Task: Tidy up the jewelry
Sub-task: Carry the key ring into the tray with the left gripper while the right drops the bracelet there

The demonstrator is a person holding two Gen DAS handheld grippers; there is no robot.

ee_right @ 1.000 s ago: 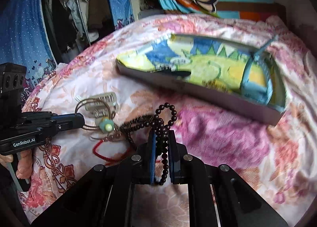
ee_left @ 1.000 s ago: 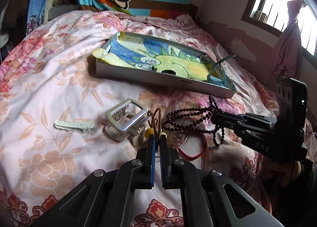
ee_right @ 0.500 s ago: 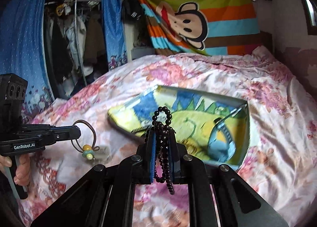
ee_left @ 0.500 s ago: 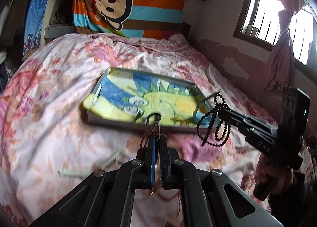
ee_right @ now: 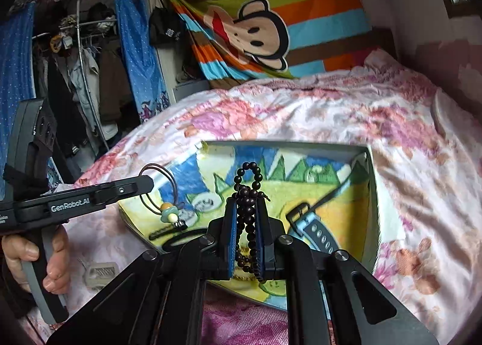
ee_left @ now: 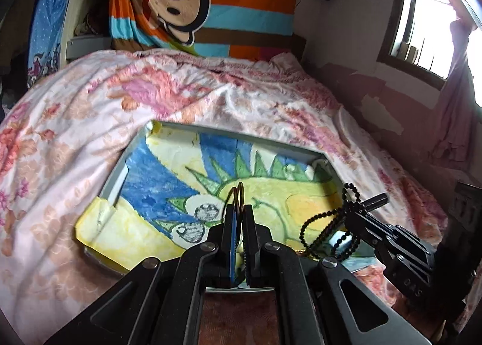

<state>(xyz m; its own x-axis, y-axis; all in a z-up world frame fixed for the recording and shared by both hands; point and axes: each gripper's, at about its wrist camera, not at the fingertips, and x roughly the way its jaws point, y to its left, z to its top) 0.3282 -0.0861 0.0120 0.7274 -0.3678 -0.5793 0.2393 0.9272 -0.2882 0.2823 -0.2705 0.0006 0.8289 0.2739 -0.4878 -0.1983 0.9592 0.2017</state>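
In the left wrist view my left gripper (ee_left: 239, 209) is shut on a thin brown cord (ee_left: 238, 191), held over the grey tray (ee_left: 119, 173) lined with a blue, green and yellow drawing. The right wrist view shows that cord (ee_right: 156, 170) hanging from the left gripper (ee_right: 149, 183) with a green and yellow bead pendant (ee_right: 167, 213) above the tray's left part. My right gripper (ee_right: 247, 208) is shut on a string of dark beads (ee_right: 248, 182) above the tray (ee_right: 373, 194). From the left, the right gripper (ee_left: 380, 199) and its dangling beads (ee_left: 328, 226) sit over the tray's right end.
A blue-strapped watch (ee_right: 316, 235) and a black loop (ee_right: 177, 239) lie inside the tray. A pale hair clip (ee_right: 101, 272) rests on the floral bedspread (ee_right: 301, 116) near the person's hand (ee_right: 30, 257). A striped monkey blanket hangs behind; a wardrobe stands to the left.
Both grippers lifted their pieces off the bedspread and carried them forward over the tray. The cord and the beads now hang in the air instead of lying on the cover.
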